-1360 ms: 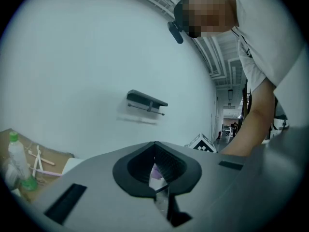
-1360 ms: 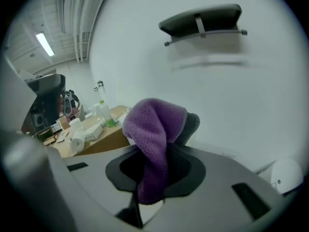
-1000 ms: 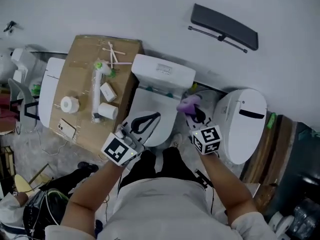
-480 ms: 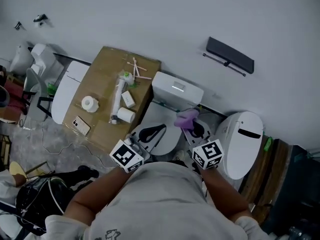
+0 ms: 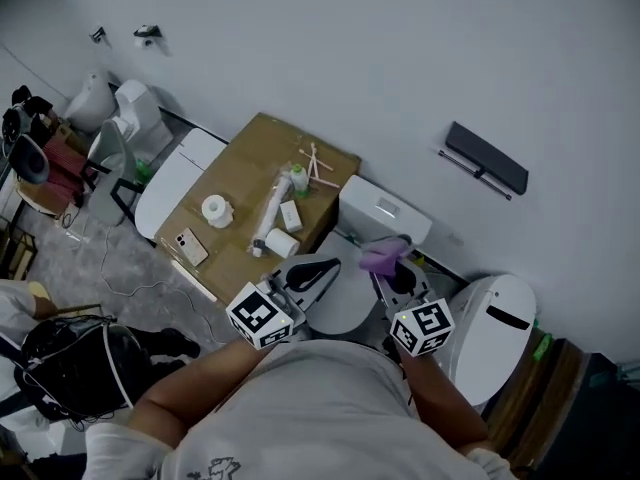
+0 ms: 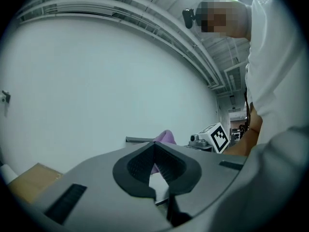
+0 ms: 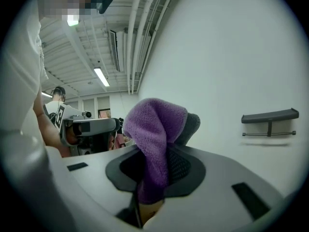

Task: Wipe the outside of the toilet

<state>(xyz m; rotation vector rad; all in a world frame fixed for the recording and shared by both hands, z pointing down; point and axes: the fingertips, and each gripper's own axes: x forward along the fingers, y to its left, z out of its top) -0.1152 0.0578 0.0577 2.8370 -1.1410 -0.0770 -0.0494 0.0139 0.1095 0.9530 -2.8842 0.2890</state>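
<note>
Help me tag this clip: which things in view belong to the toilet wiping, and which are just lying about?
In use: purple cloth, clamped in the right gripper; toilet.
Lying about: cardboard box, toilet roll, phone, wall shelf.

The right gripper [image 5: 392, 271] holds a purple cloth [image 5: 381, 259] over the white toilet [image 5: 383, 209], and the left gripper [image 5: 318, 268] hangs beside it.

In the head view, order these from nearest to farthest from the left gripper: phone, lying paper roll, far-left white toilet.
From the left gripper:
1. lying paper roll, right side of cardboard box
2. phone, box's left corner
3. white toilet, far left, beyond the box
</note>
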